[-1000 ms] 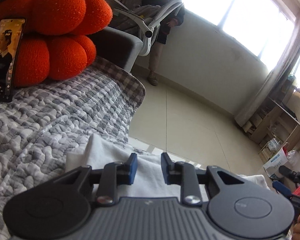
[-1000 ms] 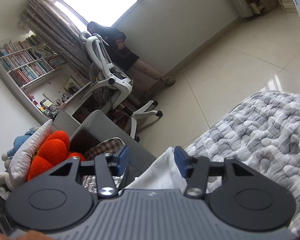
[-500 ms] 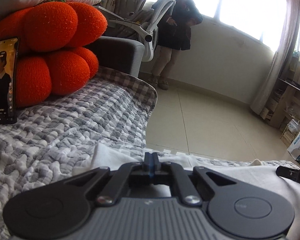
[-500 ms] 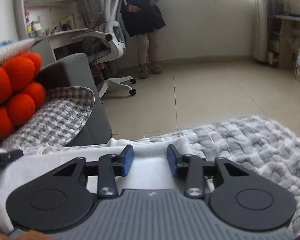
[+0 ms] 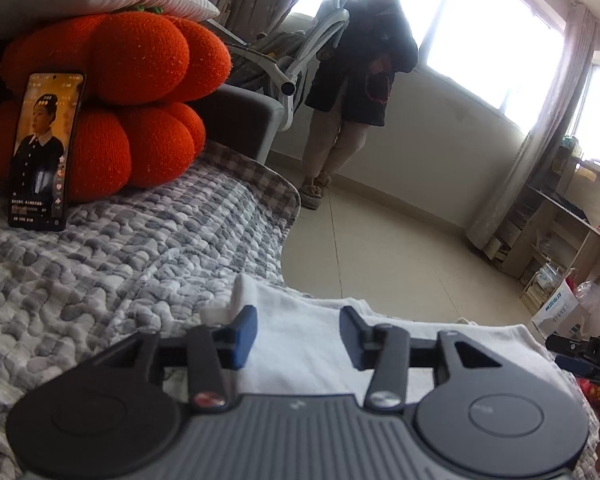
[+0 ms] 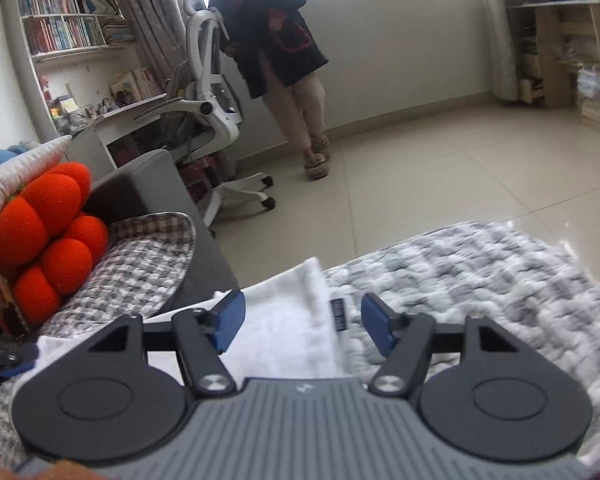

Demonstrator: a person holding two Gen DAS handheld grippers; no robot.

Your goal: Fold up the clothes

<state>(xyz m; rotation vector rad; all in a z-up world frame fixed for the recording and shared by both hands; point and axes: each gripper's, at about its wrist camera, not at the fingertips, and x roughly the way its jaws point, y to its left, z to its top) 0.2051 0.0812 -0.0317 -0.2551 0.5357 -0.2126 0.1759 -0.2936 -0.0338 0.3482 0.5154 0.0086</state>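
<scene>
A white garment (image 5: 300,344) lies flat on the grey quilted bed cover (image 5: 100,264), close to the bed's edge. My left gripper (image 5: 298,334) hovers just over its left part, jaws opening, with white cloth below the gap but not pinched. In the right wrist view the same white garment (image 6: 284,320) shows its right edge with a small dark label (image 6: 339,316). My right gripper (image 6: 302,322) sits over that edge, jaws opening, pads clear of the cloth. The tip of the right gripper (image 5: 580,354) shows at the far right of the left wrist view.
An orange pumpkin cushion (image 5: 132,92) with a lit phone (image 5: 44,148) leaning on it sits at the bed's left end. A person (image 6: 284,60) stands by a white office chair (image 6: 212,96) near the window. Shelves (image 5: 556,236) and a tiled floor (image 6: 440,184) lie beyond the bed.
Both grippers closed down over the garment half a second ago, then spread apart again. Both views levelled out and shifted sideways; the garment now lies flat beneath them.
</scene>
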